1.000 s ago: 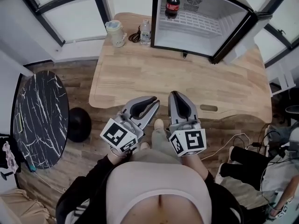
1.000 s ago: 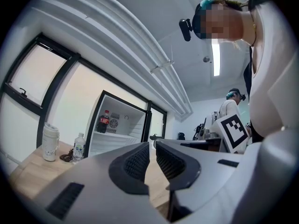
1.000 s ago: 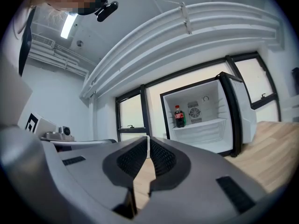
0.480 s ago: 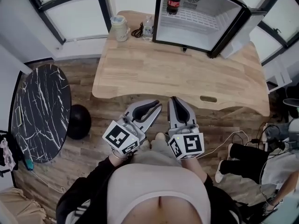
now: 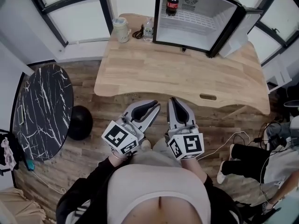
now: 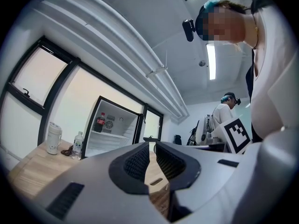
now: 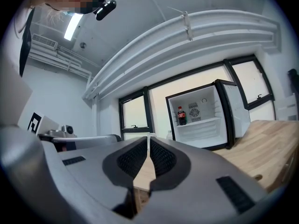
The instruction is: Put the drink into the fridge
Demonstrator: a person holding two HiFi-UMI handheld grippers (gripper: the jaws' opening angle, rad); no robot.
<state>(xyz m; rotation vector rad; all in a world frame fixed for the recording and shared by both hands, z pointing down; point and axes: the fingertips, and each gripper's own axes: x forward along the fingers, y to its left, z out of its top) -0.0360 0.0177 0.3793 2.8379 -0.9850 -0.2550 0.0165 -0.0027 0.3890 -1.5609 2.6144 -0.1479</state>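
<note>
Table (image 5: 187, 73) of light wood is seen at 12 o'clock from the person, and the small fridge (image 5: 212, 8) is set on its far edge, with the door standing open. Both grippers are held low before the body, short of the table: the left gripper (image 5: 155, 105) at 11 o'clock, the right gripper (image 5: 174, 100) at 1 o'clock, each with jaws pressed together on nothing. The drink (image 5: 172, 3), a cola bottle, is stood upright on the fridge shelf. The placing is judged done; perhaps only the door is left to be closed.

left gripper (image 5: 154, 107), right gripper (image 5: 174, 100) — farther from table (image 5: 187, 73)
</note>
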